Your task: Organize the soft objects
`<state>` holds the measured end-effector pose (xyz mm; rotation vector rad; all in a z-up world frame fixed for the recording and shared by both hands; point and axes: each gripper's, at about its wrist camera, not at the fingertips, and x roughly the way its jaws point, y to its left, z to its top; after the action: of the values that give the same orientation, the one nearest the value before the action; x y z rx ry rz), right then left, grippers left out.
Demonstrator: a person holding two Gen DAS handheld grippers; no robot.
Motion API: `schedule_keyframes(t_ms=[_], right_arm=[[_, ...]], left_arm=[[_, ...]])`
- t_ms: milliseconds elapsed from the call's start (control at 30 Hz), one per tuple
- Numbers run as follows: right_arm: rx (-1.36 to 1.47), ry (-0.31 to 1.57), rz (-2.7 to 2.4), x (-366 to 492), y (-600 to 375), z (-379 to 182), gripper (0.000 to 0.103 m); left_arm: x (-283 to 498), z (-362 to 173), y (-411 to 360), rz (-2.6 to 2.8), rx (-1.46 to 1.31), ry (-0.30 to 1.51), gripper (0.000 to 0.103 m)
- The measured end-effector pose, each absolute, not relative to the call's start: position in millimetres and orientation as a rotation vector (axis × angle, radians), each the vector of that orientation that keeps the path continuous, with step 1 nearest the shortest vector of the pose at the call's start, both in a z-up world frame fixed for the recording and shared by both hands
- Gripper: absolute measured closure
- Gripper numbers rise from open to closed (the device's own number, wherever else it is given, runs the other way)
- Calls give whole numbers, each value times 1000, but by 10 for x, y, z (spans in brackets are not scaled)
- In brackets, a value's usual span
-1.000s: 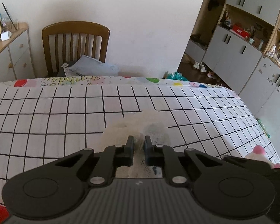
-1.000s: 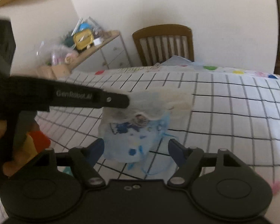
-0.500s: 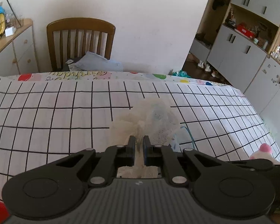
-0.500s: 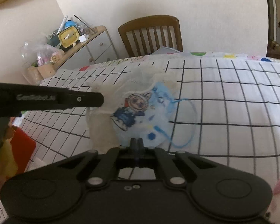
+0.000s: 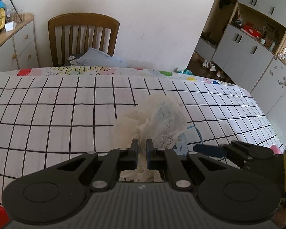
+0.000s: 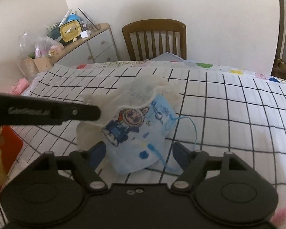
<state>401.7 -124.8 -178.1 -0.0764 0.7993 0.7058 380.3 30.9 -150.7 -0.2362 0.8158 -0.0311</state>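
The blue printed cloth (image 6: 141,133), a small bib-like piece with a cartoon figure and a thin blue cord trailing off its right side, sits bunched together with a cream gauze cloth (image 6: 97,131) on the grid-patterned bed cover (image 6: 238,114). I read its long axis as running from the near edge, low between my right jaws, up and away toward the chair (image 6: 154,38).

My left gripper (image 5: 142,147) has its jaws pressed together on a fold of the gauze, lifting that side into a peak; in the right wrist view it reaches in from the left and touches the bundle's upper left edge. My right gripper (image 6: 141,152) has its jaws opening, standing wide on either side of the blue cloth's near corner, with the fabric between the pads but neither pad pressing on it.

So the cloth lies straight ahead of the right jaws and just inside their span, and the right hand is the one nearer the blue piece. I judge the next move calls for closing there.
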Motion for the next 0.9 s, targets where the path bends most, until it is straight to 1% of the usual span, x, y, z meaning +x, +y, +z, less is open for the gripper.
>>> schedule_keyframes(t_ms=[67, 100, 133, 167, 200, 233, 267, 300, 400, 600, 667, 700, 767, 800, 833, 867, 900], right_arm=[[-93, 802, 707, 4052, -1200, -1819, 23], [-103, 799, 708, 4062, -1183, -1836, 30], [-106, 798, 711, 4065, -1176, -1846, 34], [-113, 786, 704, 4057, -1169, -1844, 46], [-120, 782, 699, 4056, -1163, -1843, 61], [-126, 779, 694, 4055, -1162, -1838, 69], [-127, 777, 691, 4058, -1169, -1836, 84], [-128, 779, 682, 4061, -1179, -1839, 93], [-103, 778, 659, 4054, -1255, -1820, 97], [-62, 796, 644, 3907, -1430, -1722, 97], [-60, 807, 651, 3814, -1489, -1703, 97], [-64, 810, 656, 3753, -1519, -1697, 97], [-77, 815, 662, 3638, -1572, -1685, 97], [-79, 819, 663, 3594, -1599, -1679, 97], [-80, 824, 662, 3547, -1634, -1672, 97], [-79, 827, 660, 3509, -1661, -1664, 97], [-77, 833, 658, 3476, -1694, -1660, 97]], left_arm=[[3810, -1535, 305, -34, -236, 821, 95], [3814, -1550, 299, -37, -235, 824, 95], [3815, -1565, 292, -40, -237, 826, 95], [3816, -1578, 283, -41, -237, 828, 95], [3817, -1591, 275, -40, -236, 829, 95], [3819, -1598, 269, -39, -237, 830, 95], [3820, -1602, 266, -34, -237, 827, 95], [3818, -1598, 269, -28, -238, 823, 95], [3827, -1594, 297, -31, -259, 823, 95], [3785, -1527, 346, -69, -347, 811, 95], [3746, -1496, 336, -87, -358, 808, 92], [3728, -1487, 315, -91, -354, 812, 89], [3697, -1486, 265, -108, -341, 820, 75], [3678, -1489, 234, -122, -336, 821, 57], [3654, -1491, 196, -133, -332, 817, 35], [3627, -1484, 159, -143, -329, 808, 29], [3601, -1475, 126, -157, -330, 797, 27]])
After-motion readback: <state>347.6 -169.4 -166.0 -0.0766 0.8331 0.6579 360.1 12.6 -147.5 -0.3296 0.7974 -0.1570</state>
